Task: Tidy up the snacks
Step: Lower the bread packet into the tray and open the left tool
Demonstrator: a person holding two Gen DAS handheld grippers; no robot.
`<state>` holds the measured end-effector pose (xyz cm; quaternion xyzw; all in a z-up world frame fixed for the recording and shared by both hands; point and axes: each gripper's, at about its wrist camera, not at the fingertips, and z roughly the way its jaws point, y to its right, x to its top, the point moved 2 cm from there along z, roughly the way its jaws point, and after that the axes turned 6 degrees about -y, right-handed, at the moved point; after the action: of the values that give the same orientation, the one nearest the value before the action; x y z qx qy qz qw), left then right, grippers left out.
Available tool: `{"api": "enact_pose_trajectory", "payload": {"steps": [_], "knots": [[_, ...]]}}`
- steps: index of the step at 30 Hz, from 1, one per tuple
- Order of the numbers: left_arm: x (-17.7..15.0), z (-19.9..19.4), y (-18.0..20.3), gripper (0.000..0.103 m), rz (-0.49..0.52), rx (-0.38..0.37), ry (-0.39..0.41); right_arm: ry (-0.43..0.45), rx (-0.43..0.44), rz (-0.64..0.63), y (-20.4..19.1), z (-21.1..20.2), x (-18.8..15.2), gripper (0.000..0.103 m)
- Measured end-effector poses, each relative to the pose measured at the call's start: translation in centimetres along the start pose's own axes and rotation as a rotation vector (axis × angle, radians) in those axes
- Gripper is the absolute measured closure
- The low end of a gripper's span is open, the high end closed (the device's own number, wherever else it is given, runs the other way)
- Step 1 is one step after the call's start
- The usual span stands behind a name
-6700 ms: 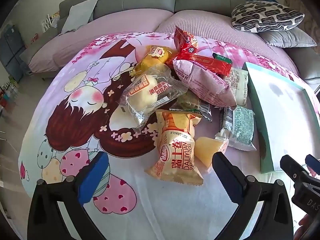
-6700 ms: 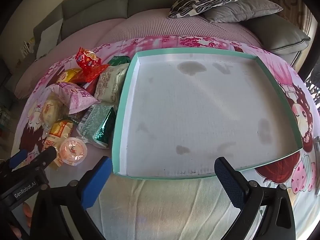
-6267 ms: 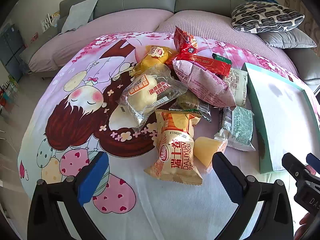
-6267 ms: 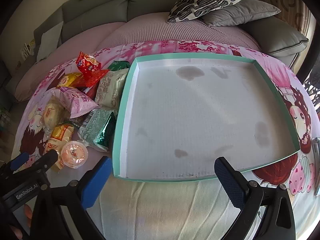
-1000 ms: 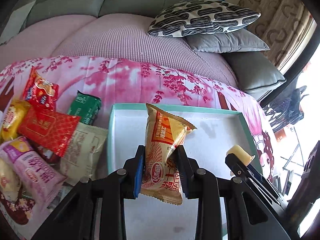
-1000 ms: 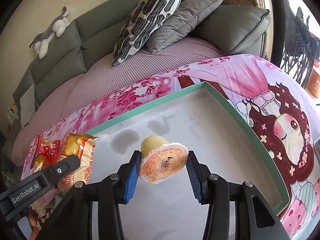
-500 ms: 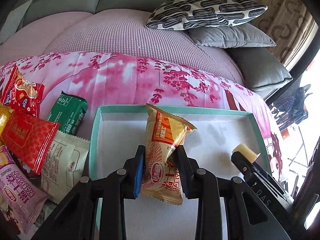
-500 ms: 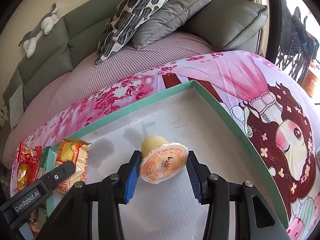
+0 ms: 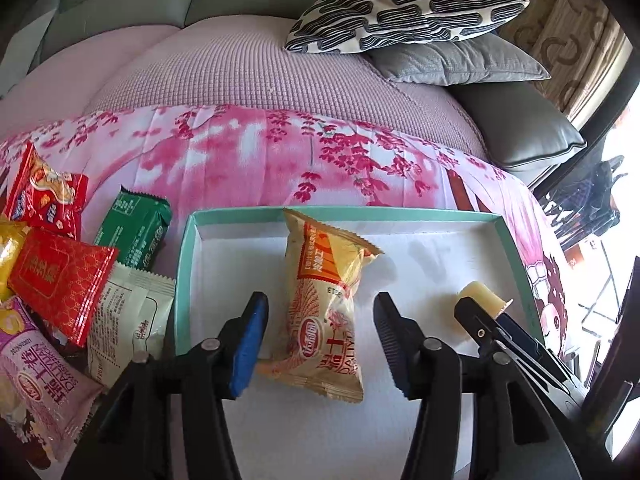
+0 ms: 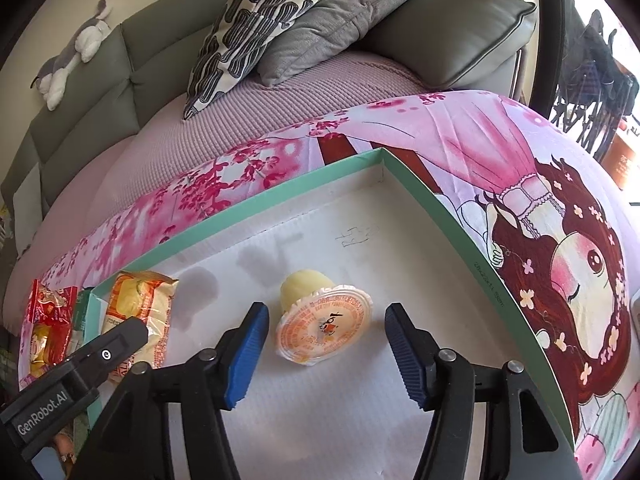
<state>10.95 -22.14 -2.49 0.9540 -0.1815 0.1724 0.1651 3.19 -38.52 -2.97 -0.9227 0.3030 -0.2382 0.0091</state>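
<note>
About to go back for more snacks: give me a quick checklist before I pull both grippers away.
1. Left gripper jaws just opened, clear of the yellow packet: ok.
2. Right gripper jaws just opened, clear of the jelly cup: ok.
3. Packet inside the tray: ok.
4. Cup inside tray: ok.
5. Cup settled, will not roll: cannot tell.
6. Snacks left outside the tray, like the green packet: not ok.

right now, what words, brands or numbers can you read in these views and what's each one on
"GenRobot.AI": on the left tool's arm, seen from the right wrist.
"DALIYU...": on the yellow snack pack in the tray; its Chinese print is not clear enough to quote.
"DALIYUAN SWISS ROLL": on the pink pack, upside down.
Green pack, red packs, white pack, jelly cup lid, scribble on the tray floor: too small or blurred.
</note>
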Motion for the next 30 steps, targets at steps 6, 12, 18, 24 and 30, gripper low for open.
{"api": "enact_pose_trajectory", "payload": {"steps": [6,12,18,24,30], "knots": [[0.4,-1.9,0.9,0.018,0.03,0.028,0.046,0.005,-0.005,-0.008,0.0,-0.3,0.1,0.022],[0.9,-3.6,0.6,0.009,0.044,0.095,0.106,0.024,-0.011,-0.011,0.2,-1.0,0.3,0.002],[1.2,-5.1,-0.4,0.002,0.028,0.162,0.151,0.055,-0.014,-0.008,0.4,-2.8,0.9,0.0],[1.3,-6.0,-0.9,0.002,0.019,0.194,0.159,0.085,-0.033,-0.019,0.3,-5.4,1.4,0.0],[1.1,-6.6,-1.0,0.002,0.023,0.241,0.155,0.059,-0.025,-0.042,-0.1,-6.2,1.0,0.0]]}}
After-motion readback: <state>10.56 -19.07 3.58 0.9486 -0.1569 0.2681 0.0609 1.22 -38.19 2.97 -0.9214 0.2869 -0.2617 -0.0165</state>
